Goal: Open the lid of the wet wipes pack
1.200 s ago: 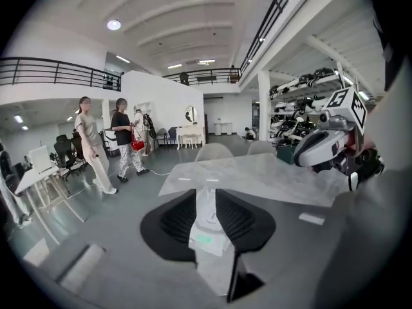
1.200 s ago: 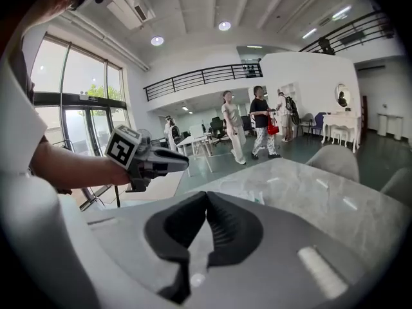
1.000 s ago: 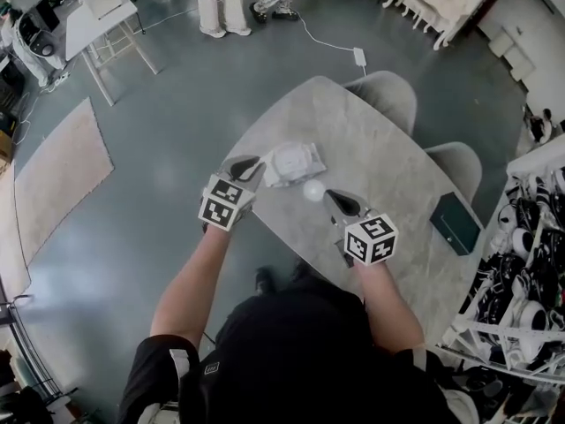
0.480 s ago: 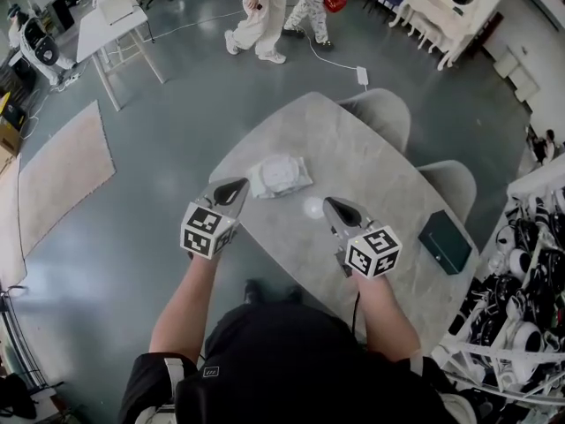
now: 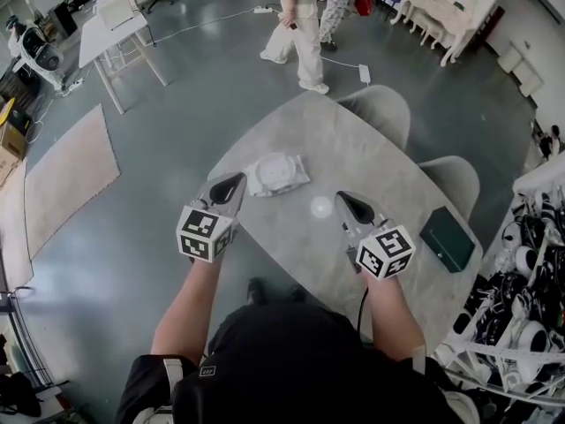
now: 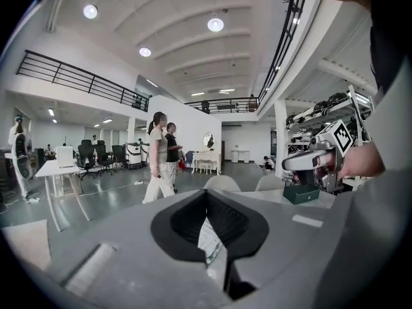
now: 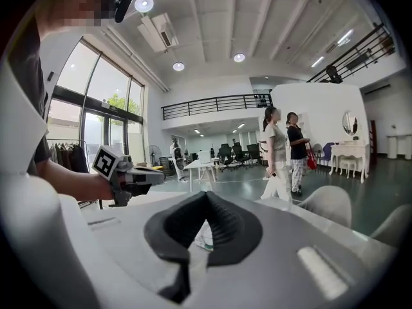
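The wet wipes pack (image 5: 276,174) is a white crinkled pouch with a round lid on top. It lies flat on the grey stone table (image 5: 353,148), near the table's left edge. My left gripper (image 5: 231,184) hovers just left of and nearer than the pack, shut and empty. Across a gap to the right, my right gripper (image 5: 346,201) is also shut and holds nothing. In each gripper view the dark pads meet at the top, and a sliver of the pack (image 6: 209,243) (image 7: 205,235) shows below them. Neither gripper touches the pack.
A round white spot (image 5: 320,207) shows on the tabletop between the grippers. A dark green box (image 5: 447,238) lies at the table's right end. Two grey chairs (image 5: 381,113) stand behind the table. Two people (image 5: 309,25) walk past beyond it. Shoe racks (image 5: 530,272) line the right.
Both grippers have drawn back from the pack toward me and lifted. The left one was at the pack's left edge before. The pack stays on the table. The walkers moved right.
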The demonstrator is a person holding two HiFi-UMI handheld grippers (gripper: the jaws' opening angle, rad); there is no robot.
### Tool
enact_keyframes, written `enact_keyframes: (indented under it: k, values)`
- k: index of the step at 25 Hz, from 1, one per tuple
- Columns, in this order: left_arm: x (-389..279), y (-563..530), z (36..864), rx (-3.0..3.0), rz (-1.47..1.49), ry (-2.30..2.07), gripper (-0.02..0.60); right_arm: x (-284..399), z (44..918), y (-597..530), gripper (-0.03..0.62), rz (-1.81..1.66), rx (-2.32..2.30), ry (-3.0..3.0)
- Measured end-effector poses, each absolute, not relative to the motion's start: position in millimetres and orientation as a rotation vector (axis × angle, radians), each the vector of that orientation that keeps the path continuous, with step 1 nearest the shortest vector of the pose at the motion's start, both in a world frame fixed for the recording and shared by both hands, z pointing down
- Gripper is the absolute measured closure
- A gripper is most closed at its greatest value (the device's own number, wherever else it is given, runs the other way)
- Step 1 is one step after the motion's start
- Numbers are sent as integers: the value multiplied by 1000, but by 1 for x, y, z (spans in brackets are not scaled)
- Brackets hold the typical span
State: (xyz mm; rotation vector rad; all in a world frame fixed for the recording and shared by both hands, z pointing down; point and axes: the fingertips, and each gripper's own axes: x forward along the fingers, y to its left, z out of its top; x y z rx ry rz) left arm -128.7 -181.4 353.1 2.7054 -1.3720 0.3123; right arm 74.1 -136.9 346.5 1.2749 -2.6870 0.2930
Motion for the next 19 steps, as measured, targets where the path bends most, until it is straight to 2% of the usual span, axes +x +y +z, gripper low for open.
enact_keyframes:
  k: [19]
  values:
    - [-139, -191, 352, 2662, 296, -1388, 571, 55, 338, -154, 592, 272, 1247, -2736]
